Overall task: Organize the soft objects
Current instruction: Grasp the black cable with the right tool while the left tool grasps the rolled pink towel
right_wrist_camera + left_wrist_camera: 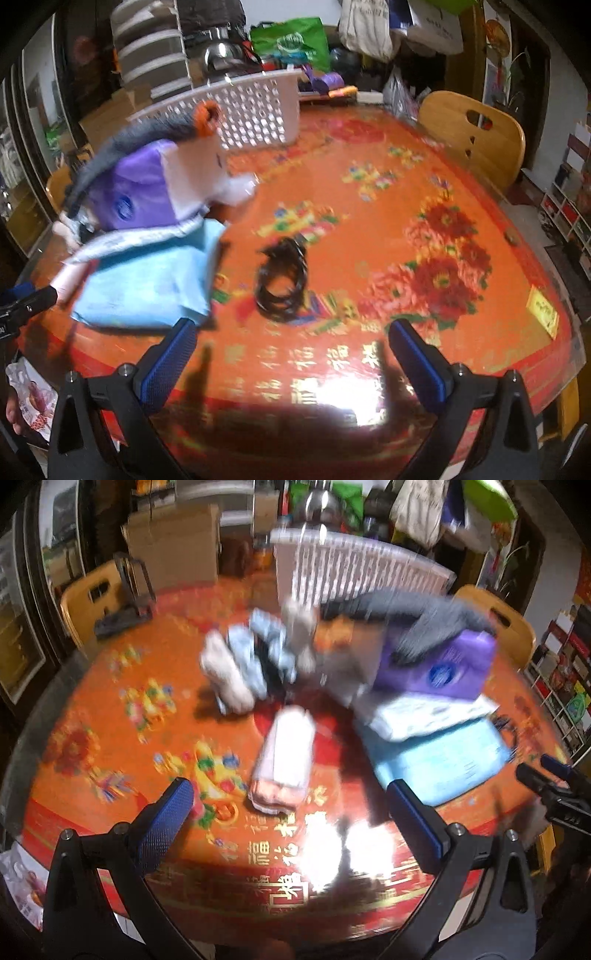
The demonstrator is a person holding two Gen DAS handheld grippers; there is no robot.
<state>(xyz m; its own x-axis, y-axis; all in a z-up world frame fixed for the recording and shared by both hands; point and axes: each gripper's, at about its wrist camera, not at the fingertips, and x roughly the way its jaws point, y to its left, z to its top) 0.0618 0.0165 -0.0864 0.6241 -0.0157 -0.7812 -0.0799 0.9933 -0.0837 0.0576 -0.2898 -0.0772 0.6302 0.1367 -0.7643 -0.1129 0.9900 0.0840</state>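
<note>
Soft things lie on a round red table (110, 709). In the left wrist view a folded pink-and-white cloth (284, 757) lies just ahead of my open, empty left gripper (291, 812). Rolled white and blue socks (247, 664) lie further back. A stack of a light blue pack (439, 764), a white pack (424, 712) and a purple pack (443, 668) with a grey cloth (413, 616) on top sits right. My right gripper (291, 350) is open and empty; the stack (147, 280) is to its left.
A white slotted basket (354, 568) stands at the table's far side, also in the right wrist view (251, 107). A coiled black cable (284, 280) lies ahead of the right gripper. Wooden chairs (476, 136) stand around the table. A black stand (125, 605) sits far left.
</note>
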